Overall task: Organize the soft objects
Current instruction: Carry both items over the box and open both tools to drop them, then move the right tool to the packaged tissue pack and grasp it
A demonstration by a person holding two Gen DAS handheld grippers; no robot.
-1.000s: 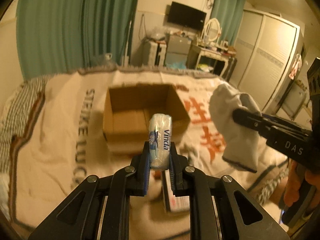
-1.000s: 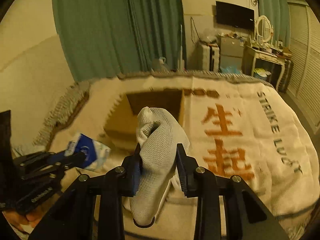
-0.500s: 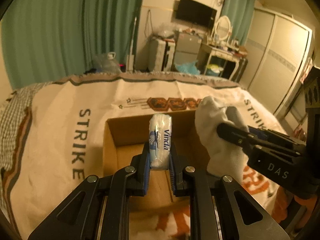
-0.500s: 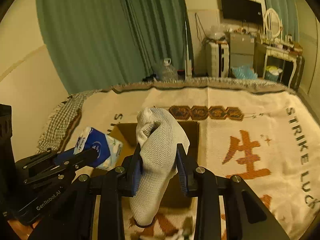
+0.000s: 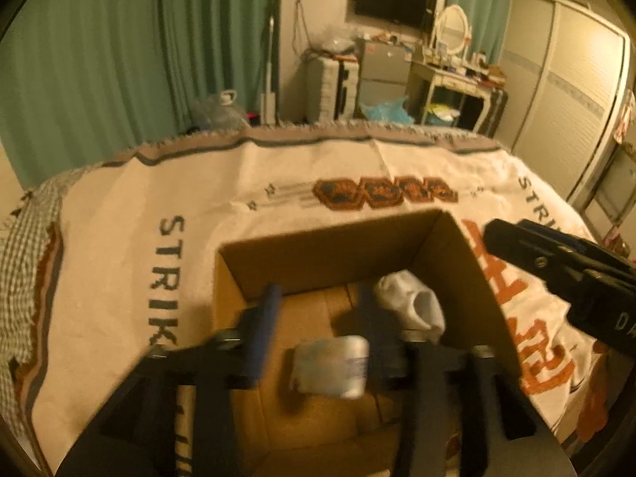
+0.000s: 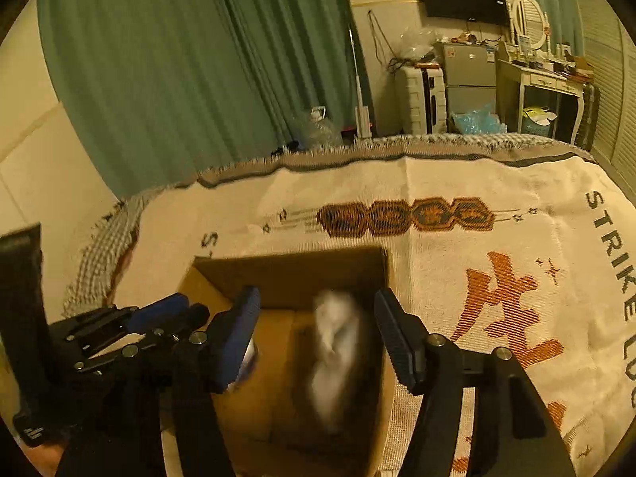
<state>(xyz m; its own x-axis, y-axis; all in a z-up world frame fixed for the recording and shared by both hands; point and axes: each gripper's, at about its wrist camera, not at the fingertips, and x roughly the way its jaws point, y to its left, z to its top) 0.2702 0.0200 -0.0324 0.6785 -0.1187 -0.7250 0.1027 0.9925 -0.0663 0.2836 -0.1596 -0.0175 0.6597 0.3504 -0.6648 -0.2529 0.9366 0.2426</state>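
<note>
An open cardboard box (image 5: 318, 250) stands on the bed blanket; it also shows in the right wrist view (image 6: 294, 268). My left gripper (image 5: 318, 310) is open above the box, and the white tissue pack (image 5: 332, 365) is blurred between and below its fingers, inside the box. My right gripper (image 6: 318, 318) is open over the box, and the grey-white sock (image 6: 334, 342) is blurred in the box below it. The sock (image 5: 413, 302) lies at the box's far right in the left wrist view. The other gripper (image 5: 556, 266) shows at the right there.
The cream blanket (image 5: 278, 175) with orange characters and "STRIKE LUCK" lettering covers the bed. Green curtains (image 6: 179, 59), a water bottle (image 6: 318, 127), a small fridge, a dressing table (image 6: 544, 83) and a wardrobe stand beyond the bed's far edge.
Both grippers moved forward over the box and opened. The tissue pack left the left gripper and the sock left the right gripper; both are now in the box.
</note>
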